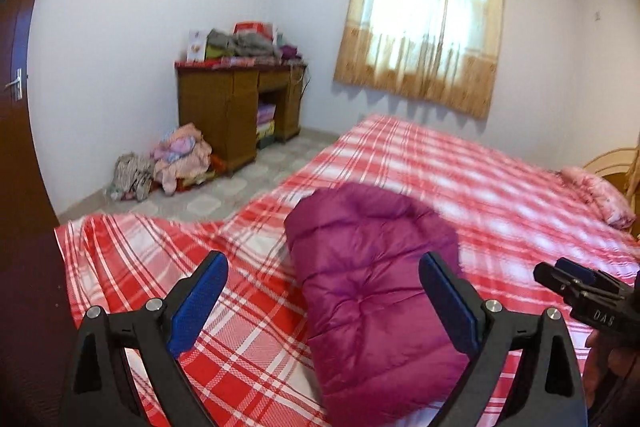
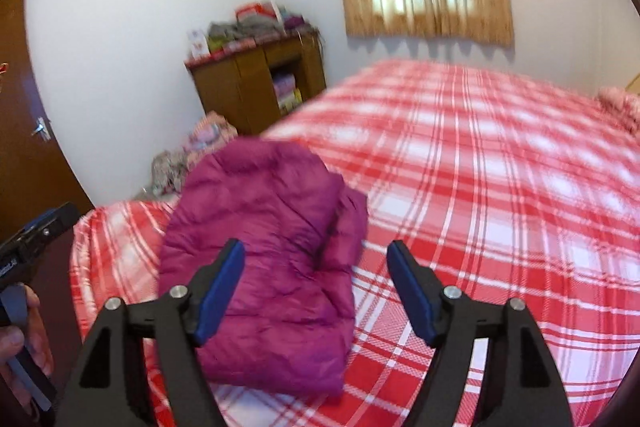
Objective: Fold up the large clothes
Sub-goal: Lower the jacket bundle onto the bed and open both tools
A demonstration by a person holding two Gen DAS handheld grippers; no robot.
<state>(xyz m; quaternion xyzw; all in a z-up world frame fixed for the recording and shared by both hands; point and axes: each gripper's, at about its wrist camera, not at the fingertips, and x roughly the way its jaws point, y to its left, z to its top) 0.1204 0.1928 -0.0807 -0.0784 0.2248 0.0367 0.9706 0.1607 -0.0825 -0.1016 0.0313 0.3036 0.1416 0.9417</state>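
A magenta puffer jacket (image 1: 372,291) lies folded into a compact bundle on the red-and-white plaid bed (image 1: 500,187). My left gripper (image 1: 324,291) is open and empty, held above the jacket's near end. In the right wrist view the jacket (image 2: 272,255) lies at the left, near the bed's corner. My right gripper (image 2: 316,283) is open and empty above the jacket's right edge. The right gripper also shows at the right edge of the left wrist view (image 1: 576,279), and the left gripper at the left edge of the right wrist view (image 2: 36,235).
A wooden desk (image 1: 236,107) piled with folded clothes stands against the far wall. A heap of clothes (image 1: 168,163) lies on the floor beside it. A brown door (image 1: 16,131) is at the left. A pink pillow (image 1: 600,195) lies at the bed's far right. A curtained window (image 1: 424,19) is behind.
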